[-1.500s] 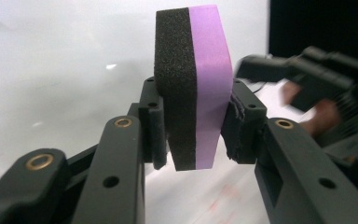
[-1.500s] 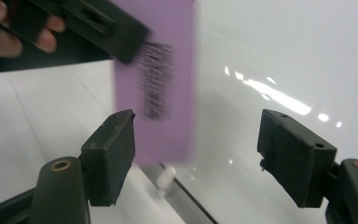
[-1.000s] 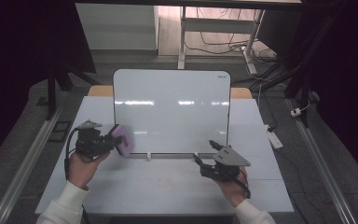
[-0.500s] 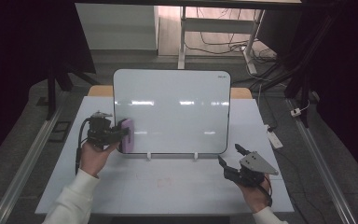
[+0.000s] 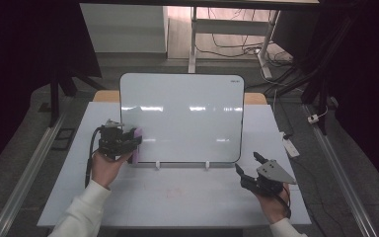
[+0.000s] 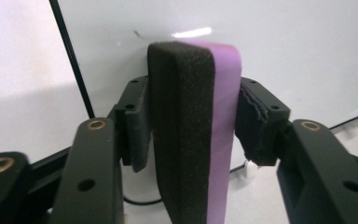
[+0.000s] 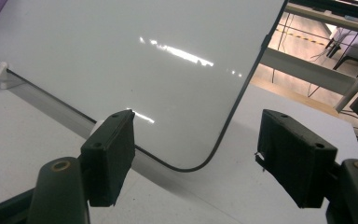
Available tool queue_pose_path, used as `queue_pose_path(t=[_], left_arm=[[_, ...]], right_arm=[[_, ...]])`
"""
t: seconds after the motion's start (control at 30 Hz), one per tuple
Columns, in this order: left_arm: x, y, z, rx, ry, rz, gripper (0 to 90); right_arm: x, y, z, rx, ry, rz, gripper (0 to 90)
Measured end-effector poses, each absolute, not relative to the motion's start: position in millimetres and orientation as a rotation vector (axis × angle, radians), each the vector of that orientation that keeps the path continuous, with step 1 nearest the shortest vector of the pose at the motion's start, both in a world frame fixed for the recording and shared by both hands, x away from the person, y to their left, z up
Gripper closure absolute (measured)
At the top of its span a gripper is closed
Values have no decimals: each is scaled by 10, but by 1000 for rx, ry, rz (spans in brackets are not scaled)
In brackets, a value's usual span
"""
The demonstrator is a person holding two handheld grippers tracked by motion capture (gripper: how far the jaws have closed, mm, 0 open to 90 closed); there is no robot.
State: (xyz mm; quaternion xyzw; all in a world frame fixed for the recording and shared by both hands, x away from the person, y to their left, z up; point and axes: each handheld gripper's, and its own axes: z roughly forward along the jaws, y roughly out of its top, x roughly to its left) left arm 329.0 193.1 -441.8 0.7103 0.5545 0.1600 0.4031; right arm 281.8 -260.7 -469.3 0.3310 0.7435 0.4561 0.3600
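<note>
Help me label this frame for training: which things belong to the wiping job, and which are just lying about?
In the job:
- eraser, clamped in the left tongs
- whiteboard, which the eraser meets near its lower left corner

Lying about:
- right tongs, open and holding nothing
- small white object on the table, right of the board

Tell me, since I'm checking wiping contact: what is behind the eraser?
The whiteboard stands right behind the eraser clamped in the left claw. The patch it covers is hidden.
</note>
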Motion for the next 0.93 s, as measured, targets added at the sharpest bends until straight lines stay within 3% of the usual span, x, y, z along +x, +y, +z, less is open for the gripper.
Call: queue_pose_path(t=[0.2, 0.4, 0.7, 0.93], left_arm=[[3053, 2024, -4353, 1794, 1247, 397, 329], [2781, 2171, -4455, 1815, 1119, 346, 306], [2420, 2379, -4715, 1850, 1070, 328, 276], [2385, 2422, -4767, 1862, 1059, 330, 266]], right_arm=[[2899, -2723, -4718, 900, 1975, 1170, 305], [2954, -2848, -4750, 904, 2050, 1176, 315], [2997, -2959, -4786, 846, 2147, 1189, 309], [2999, -2973, -4778, 810, 2169, 1201, 304]])
